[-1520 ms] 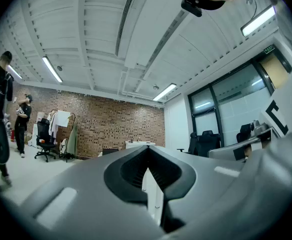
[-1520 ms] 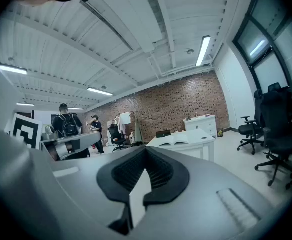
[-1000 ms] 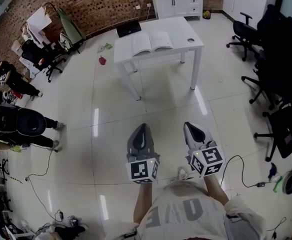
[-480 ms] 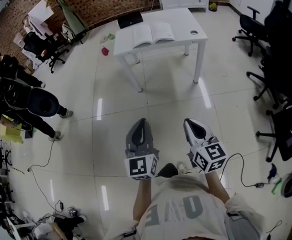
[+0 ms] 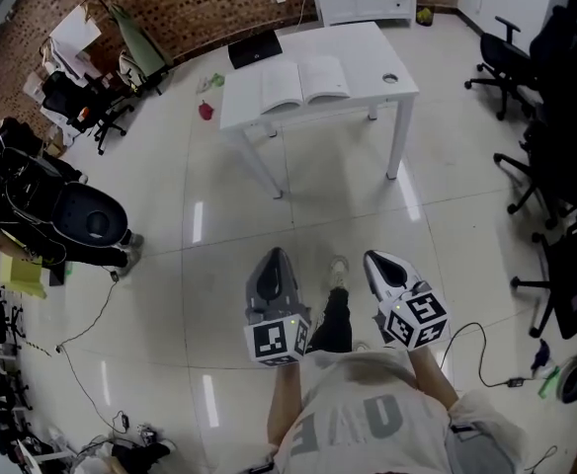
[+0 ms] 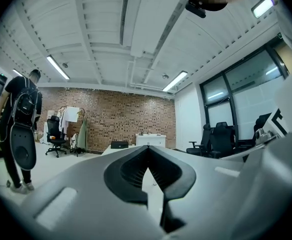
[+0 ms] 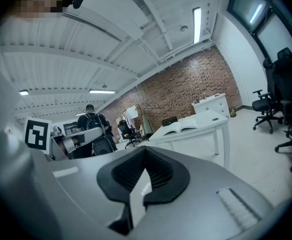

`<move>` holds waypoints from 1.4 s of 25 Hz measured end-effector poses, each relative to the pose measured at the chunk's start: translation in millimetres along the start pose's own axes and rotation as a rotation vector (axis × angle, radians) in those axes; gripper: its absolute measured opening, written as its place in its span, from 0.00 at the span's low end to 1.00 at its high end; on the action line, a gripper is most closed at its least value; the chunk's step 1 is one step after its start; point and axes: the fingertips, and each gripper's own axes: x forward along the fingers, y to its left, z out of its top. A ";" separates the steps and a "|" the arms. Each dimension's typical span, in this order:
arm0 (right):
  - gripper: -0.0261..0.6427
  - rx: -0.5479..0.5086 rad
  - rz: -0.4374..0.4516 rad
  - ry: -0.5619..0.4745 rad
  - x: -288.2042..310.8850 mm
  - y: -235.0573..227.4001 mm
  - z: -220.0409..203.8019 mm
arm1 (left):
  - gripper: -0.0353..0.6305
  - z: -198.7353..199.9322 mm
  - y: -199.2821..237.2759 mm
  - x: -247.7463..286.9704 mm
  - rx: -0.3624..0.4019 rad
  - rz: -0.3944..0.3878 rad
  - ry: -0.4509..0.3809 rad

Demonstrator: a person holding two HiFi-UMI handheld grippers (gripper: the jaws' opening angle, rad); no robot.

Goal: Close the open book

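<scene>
Book: we are seeing the open book [image 5: 303,82] lying flat, pages up, near the middle of the white counter [image 5: 372,47], which is well apart from us across the floor.
Left tool: the left tool [image 5: 276,257] is pressing its jaws together on nothing and pointing level towards the counter.
Right tool: the right tool [image 5: 377,260] is also showing its jaws pressed together and empty.
Handling: we are judging the book to be fairly light, with stiff covers and soft pages that are likely to fan or crease.
Where to hold: we are favouring the outer edge of one cover — getting under it and swinging it over the spine while the other tool is steadying the opposite half.
Head view: it is giving the layout from above, with a dark laptop [image 5: 254,50] just behind the book.
Right gripper view: it is showing the book side-on, its pages arching above the counter.
Left gripper view: it is not showing the book — only the laptop and a person with a backpack [image 6: 20,119].
</scene>
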 end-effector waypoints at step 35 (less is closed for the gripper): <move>0.04 -0.042 0.000 -0.044 489.6 -277.1 234.4 | 0.07 15.3 135.2 587.6 -0.051 -0.057 -0.034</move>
